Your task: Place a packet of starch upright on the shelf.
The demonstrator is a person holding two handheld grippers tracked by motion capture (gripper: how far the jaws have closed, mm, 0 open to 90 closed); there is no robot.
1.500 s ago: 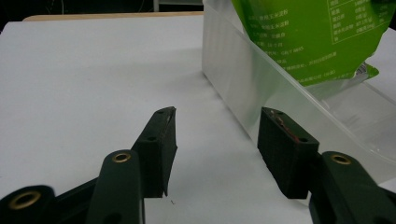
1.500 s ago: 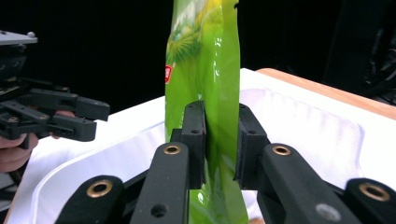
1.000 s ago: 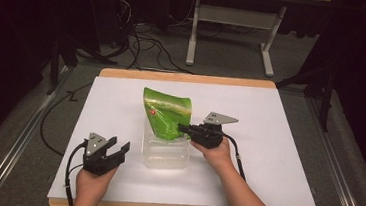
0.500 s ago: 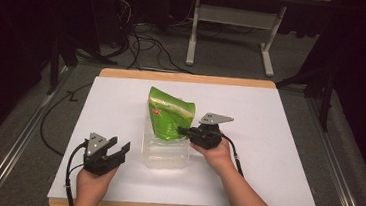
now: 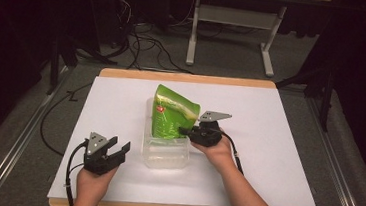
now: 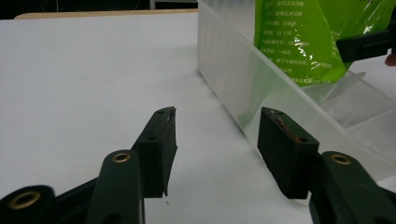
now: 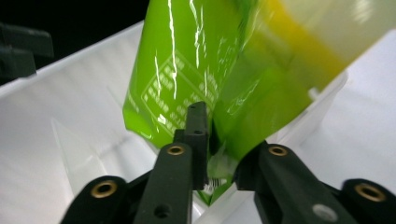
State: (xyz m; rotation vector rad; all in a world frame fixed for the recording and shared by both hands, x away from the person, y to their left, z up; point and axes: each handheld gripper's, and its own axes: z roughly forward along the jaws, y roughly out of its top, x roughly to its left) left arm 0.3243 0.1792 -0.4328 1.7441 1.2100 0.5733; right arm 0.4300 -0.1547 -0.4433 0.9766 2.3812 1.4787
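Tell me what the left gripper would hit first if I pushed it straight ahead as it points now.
Probably the clear plastic bin: its near wall runs just ahead of the left gripper's open jaws, closest to the right-hand one. Depth is uncertain.

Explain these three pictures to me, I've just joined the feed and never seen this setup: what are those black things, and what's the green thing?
There is no robot here. A person at a table holds a black two-jaw claw in each hand. The high view looks down from above; the other two pictures come from cameras riding on each claw. On the white table stands a clear plastic bin. The right claw is shut on the edge of a green bag, which sits tilted in the bin's far end. The left claw is open, holds nothing and rests near the bin's left wall; its own view shows that wall close beside one jaw.
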